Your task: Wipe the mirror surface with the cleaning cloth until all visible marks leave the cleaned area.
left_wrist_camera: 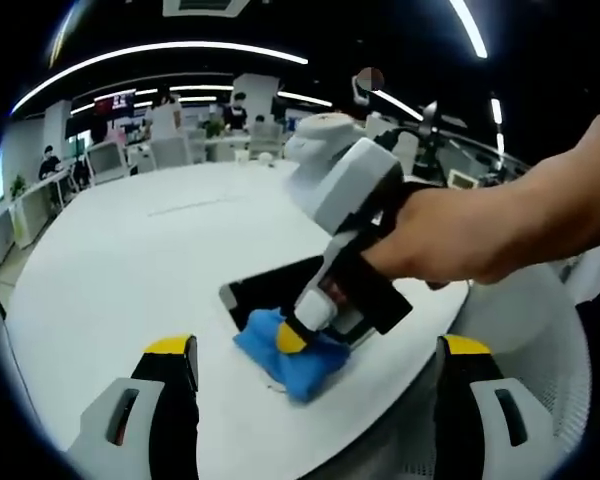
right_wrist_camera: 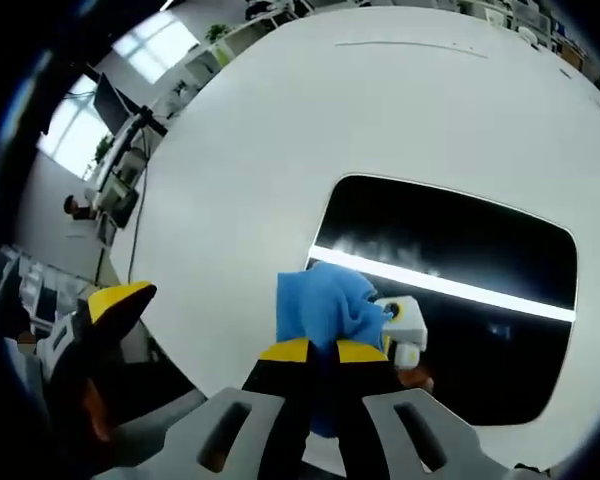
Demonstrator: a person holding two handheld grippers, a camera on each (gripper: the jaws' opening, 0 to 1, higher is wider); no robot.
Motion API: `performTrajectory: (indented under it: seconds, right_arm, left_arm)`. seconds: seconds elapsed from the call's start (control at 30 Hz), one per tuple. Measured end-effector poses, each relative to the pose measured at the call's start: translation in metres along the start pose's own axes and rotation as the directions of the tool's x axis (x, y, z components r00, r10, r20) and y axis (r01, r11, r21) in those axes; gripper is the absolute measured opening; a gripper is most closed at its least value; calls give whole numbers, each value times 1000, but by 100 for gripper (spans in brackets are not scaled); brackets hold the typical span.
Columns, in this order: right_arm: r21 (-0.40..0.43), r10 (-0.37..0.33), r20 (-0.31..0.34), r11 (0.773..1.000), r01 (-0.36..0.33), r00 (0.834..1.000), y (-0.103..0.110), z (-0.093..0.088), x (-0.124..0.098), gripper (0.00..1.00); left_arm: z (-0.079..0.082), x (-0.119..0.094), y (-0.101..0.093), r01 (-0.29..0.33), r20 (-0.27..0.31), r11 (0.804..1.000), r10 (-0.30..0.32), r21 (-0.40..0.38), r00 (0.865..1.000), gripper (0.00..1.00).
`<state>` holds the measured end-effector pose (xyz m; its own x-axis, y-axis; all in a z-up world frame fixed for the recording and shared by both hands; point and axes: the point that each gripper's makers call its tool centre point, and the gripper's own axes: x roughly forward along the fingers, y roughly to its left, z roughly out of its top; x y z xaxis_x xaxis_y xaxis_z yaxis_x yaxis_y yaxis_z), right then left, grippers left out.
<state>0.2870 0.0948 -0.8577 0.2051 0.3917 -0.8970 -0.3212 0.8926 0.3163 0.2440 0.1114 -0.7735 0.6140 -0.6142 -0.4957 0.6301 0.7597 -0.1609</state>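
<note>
Fingers of the right gripper (right_wrist_camera: 322, 352) were clenched on a crumpled blue cleaning cloth (right_wrist_camera: 325, 305), pressing it onto the 9 o'clock edge of a dark rectangular mirror (right_wrist_camera: 460, 260) lying flat on the round white tabletop (right_wrist_camera: 250, 150). Left gripper (left_wrist_camera: 315, 350) hovered near the tabletop's edge, fingers released and spread wide.

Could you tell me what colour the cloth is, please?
Blue cloth; clearest in the right gripper view.
</note>
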Motion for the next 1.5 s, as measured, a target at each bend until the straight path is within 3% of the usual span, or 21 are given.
performTrajectory:
  seconds: [0.43,1.0,1.5]
  right_arm:
    - [4,25,-21,1000,-25,999,0,-1,-2,1]
    - [1,8,-3,1000,-8,1000,1,1,-2,1]
    - [7,-8,23,1000,8,1000,-5,13,1,1]
  left_arm:
    - [3,1,5,-51,16,999,51,0,999,99]
    - [3,0,2,-33,19,999,33,1,999,99]
    - [2,-1,2,-39,16,999,39,5,999,99]
